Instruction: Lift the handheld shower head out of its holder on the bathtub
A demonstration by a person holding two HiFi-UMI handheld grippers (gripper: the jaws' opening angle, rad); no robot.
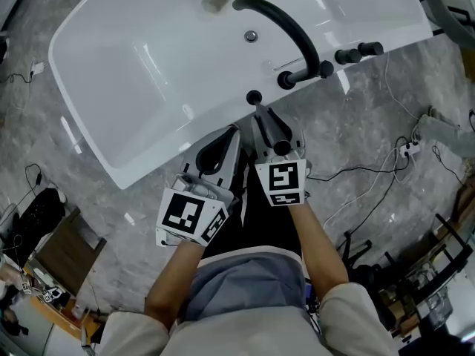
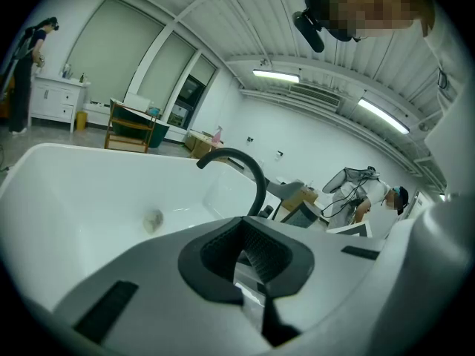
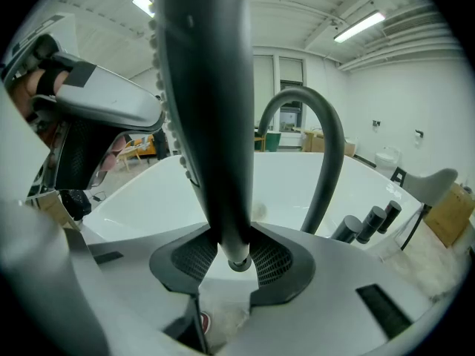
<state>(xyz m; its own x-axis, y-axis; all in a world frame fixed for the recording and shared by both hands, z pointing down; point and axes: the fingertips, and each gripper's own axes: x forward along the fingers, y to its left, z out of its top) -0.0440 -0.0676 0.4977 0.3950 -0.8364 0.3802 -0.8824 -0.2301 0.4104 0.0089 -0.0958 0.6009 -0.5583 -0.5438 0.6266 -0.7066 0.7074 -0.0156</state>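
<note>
The handheld shower head (image 3: 200,110) is a dark wand standing nearly upright, and my right gripper (image 3: 236,254) is shut on its lower end. In the head view the shower head (image 1: 269,124) sits between the right gripper's (image 1: 273,130) fingers just over the near rim of the white bathtub (image 1: 133,73). A small black round fitting (image 1: 254,96) sits on the rim right beyond it. My left gripper (image 1: 215,150) hangs beside the right one, open, with nothing between its pads (image 2: 260,254).
A curved black faucet (image 1: 286,24) and black knobs (image 1: 356,53) stand on the tub's right rim. Cables (image 1: 371,191) lie on the grey floor at right, wooden furniture (image 1: 67,251) at lower left. Another person (image 2: 371,195) stands past the tub.
</note>
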